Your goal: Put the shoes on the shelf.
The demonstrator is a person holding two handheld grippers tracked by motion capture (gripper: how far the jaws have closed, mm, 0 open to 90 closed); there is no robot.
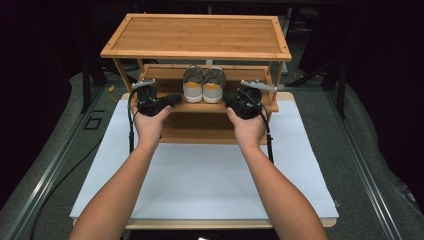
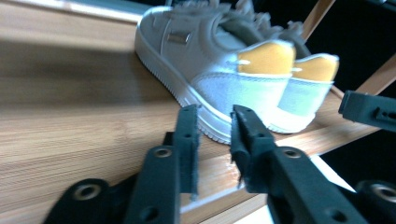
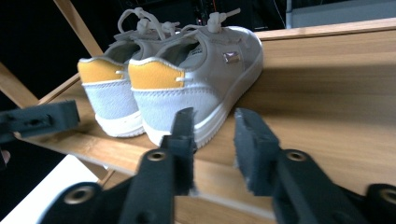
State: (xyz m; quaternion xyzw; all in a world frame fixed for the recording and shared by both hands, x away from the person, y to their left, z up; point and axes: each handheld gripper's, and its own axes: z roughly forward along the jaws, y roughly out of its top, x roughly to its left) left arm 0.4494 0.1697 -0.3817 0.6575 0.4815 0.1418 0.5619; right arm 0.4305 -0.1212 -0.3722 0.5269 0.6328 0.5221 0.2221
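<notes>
Both grippers, left (image 1: 172,98) and right (image 1: 227,100), are released with nothing between the jaws, level with the middle shelf front edge of the bamboo three-tier rack (image 1: 197,35) on the white tabletop (image 1: 210,175); pair of grey sneakers with yellow heel tabs (image 1: 203,85) stands mid-shelf between them, heels toward the front edge

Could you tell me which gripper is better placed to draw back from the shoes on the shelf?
Neither clearly, by my reading. The left gripper and right gripper flank the shoes evenly at the shelf edge, jaws open and holding nothing. Each sits beside its own shoe, so both could withdraw together.
</notes>
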